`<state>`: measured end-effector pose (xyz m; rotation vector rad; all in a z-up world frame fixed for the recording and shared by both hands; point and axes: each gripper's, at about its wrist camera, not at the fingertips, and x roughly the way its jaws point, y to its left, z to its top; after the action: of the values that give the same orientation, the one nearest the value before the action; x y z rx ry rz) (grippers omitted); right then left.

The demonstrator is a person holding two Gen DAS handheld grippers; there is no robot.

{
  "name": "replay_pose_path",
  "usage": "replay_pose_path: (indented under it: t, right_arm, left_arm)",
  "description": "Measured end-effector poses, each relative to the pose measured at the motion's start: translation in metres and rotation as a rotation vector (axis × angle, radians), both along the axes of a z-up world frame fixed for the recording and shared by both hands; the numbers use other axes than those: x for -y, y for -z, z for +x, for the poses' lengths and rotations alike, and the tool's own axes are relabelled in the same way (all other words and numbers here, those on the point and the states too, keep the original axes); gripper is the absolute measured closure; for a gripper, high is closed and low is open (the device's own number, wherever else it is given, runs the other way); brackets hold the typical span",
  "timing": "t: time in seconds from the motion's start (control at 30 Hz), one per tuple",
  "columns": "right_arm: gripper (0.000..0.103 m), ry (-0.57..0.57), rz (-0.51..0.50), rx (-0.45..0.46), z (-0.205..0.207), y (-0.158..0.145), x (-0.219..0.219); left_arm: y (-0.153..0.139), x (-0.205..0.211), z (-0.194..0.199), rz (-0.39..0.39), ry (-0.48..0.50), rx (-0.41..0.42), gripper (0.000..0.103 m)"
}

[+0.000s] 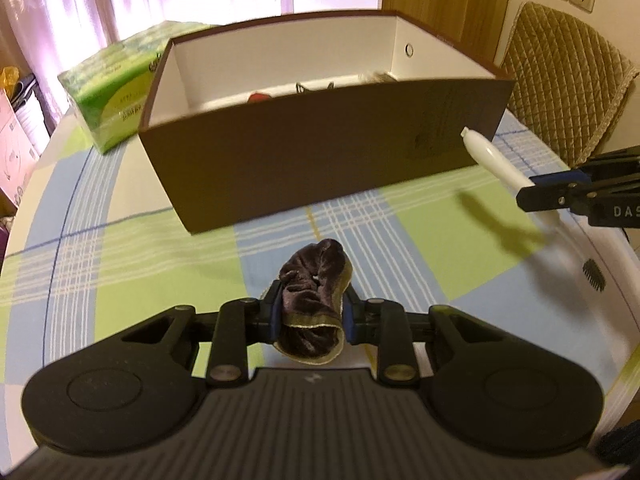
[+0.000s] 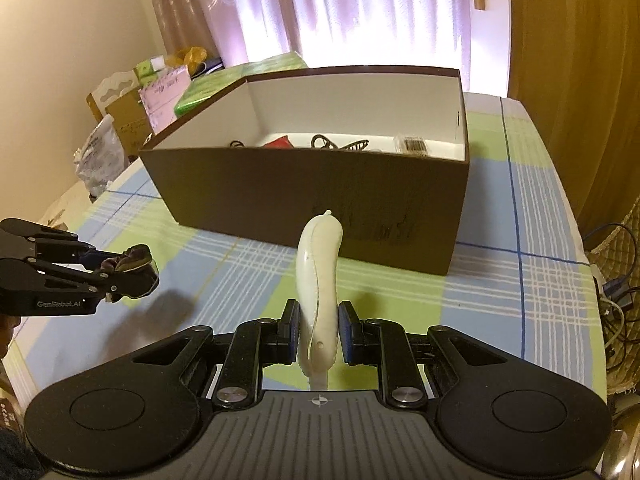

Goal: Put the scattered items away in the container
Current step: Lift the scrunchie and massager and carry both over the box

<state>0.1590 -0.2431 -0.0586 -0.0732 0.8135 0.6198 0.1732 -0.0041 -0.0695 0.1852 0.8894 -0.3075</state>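
A brown cardboard box with a white inside stands on the checked tablecloth; it also shows in the right wrist view with several small items lying in it. My left gripper is shut on a dark purple sock, held above the cloth in front of the box; it also shows at the left of the right wrist view. My right gripper is shut on a white curved plastic handle, in front of the box's right part; it also shows in the left wrist view, with the handle pointing at the box.
A green tissue pack lies left of the box. A quilted chair back stands behind the table at the right. Cardboard boxes and bags crowd the far left. Cables hang off the table's right edge.
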Motion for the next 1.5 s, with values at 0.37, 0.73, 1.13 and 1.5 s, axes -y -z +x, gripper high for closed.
replay_pose_path:
  t: [0.37,0.73,1.13,1.5]
  right_arm:
    - [0.08,-0.004,0.011,0.005,0.003,-0.007,-0.002]
    - [0.08,-0.008,0.059,0.03,0.016,-0.027,-0.007]
    - [0.08,-0.016,0.15,0.035,0.03,-0.051,-0.009]
    - [0.08,-0.007,0.208,0.11,0.056,-0.083,-0.012]
  left_arm:
    - [-0.015,0.007,0.006,-0.007,0.02,0.031,0.079]
    - [-0.032,0.007,0.019,-0.036,0.027,0.083,0.079]
    - [-0.054,0.006,0.038,-0.045,0.036,0.147,0.079]
    - [-0.067,0.004,0.059,-0.036,0.038,0.191,0.079]
